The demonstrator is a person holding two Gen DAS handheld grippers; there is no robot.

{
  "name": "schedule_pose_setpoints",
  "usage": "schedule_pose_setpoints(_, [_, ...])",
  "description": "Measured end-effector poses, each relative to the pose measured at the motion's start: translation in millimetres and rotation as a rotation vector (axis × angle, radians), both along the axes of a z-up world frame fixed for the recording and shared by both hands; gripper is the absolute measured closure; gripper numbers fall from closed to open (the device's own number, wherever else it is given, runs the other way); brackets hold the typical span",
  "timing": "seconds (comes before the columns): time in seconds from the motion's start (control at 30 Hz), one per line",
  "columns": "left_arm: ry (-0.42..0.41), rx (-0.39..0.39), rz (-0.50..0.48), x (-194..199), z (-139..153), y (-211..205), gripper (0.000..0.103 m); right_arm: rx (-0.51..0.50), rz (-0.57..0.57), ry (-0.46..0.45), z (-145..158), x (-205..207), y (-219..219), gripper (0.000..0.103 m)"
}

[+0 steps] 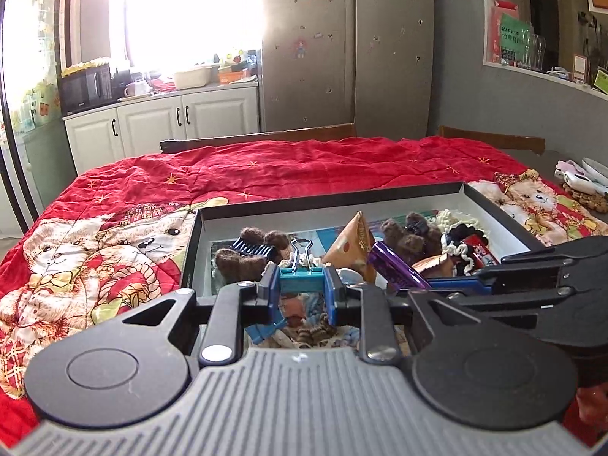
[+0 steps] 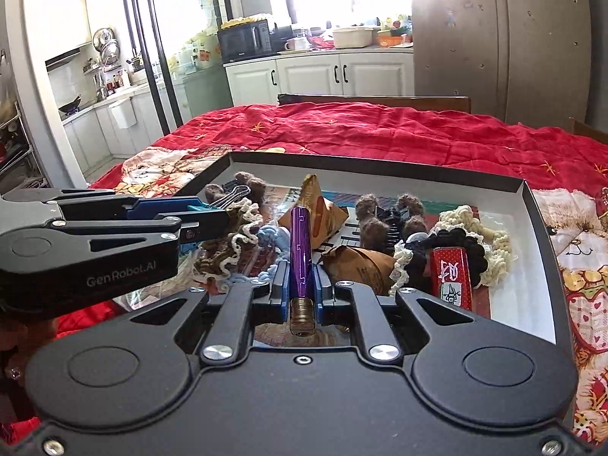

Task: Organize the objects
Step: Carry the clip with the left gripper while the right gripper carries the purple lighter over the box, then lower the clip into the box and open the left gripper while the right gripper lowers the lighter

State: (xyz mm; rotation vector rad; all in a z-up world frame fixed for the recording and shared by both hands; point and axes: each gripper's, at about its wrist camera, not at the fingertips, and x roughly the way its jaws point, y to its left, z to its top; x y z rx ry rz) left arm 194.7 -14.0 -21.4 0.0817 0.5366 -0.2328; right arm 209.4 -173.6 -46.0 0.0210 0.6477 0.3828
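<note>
Purple, a slim pen is pinched between the right gripper jaws, above the cluttered black box. A teal binder clip is clamped between the left gripper jaws, beside it.

Home kitchen (fridge, microwave)
</note>
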Motion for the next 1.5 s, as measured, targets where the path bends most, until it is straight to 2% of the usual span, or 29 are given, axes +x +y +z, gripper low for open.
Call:
schedule_pose_setpoints(0.47, [0.024,0.036,-0.015,8,-9,-10,0.075,-0.050,0.014,0.016,-8,4,7,0.090])
schedule_pose_setpoints(0.6, [0.032,0.039,-0.018,8,-10,-11,0.069,-0.063,0.024,0.017,-9,3,9,0.090])
schedule_pose_setpoints(0.73, [0.041,0.045,-0.025,7,-11,-13,0.069,-0.074,0.029,0.018,-11,4,10,0.090])
schedule_pose_setpoints(0.97, [0.037,0.043,-0.025,7,-11,-14,0.054,-0.083,0.038,0.008,-10,3,11,0.087])
schedule_pose_setpoints(1.0, [0.034,0.039,-0.024,7,-10,-13,0.052,-0.083,0.039,0.001,-10,3,11,0.086])
schedule_pose_setpoints(1.07, [0.033,0.027,-0.024,6,-8,-12,0.047,-0.079,0.045,-0.008,-8,1,11,0.076])
schedule_pose_setpoints(1.17, [0.019,0.010,-0.028,1,-2,-9,0.039,-0.069,0.053,-0.024,-3,-4,10,0.067])
schedule_pose_setpoints(1.5, [-0.035,0.018,-0.036,-21,19,-9,0.027,-0.084,0.070,-0.068,17,-28,6,0.059])
